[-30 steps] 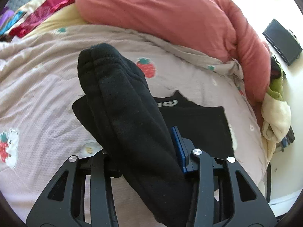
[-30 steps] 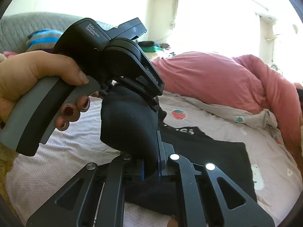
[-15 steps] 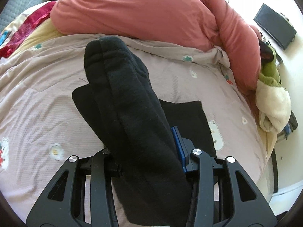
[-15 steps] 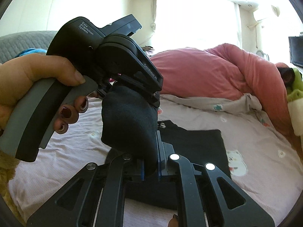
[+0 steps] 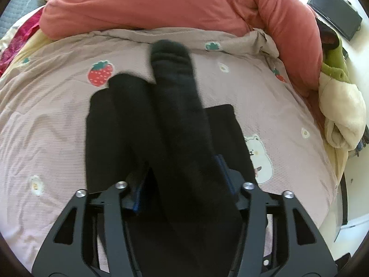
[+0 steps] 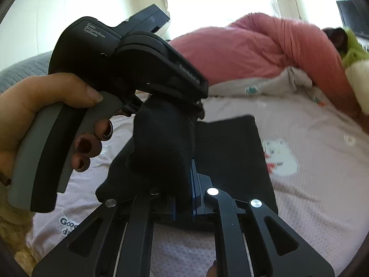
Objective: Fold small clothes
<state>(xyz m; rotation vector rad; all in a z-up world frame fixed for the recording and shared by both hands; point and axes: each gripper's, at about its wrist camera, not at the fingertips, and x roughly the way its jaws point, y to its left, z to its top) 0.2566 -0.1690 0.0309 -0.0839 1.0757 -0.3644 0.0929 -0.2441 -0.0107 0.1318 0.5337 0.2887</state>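
While carried above the folded black shirt (image 5: 221,124) on the bed (image 5: 46,124), black socks (image 5: 177,106) hanging toward twelve o'clock: right gripper (image 6: 183,198) clenched on one end, left gripper (image 5: 182,184) opening around them, probably to drop them.

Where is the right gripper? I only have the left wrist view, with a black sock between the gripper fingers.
Observer: The right wrist view shows the right gripper shut on the lower end of that black sock.
Operator: How does the sock run between the two?
Observer: It hangs bunched from the left gripper straight down into the right one. The left jaws are opening with the sock between them.
Operator: Who holds the left gripper?
Observer: A hand with dark-painted nails wraps its grey handle.
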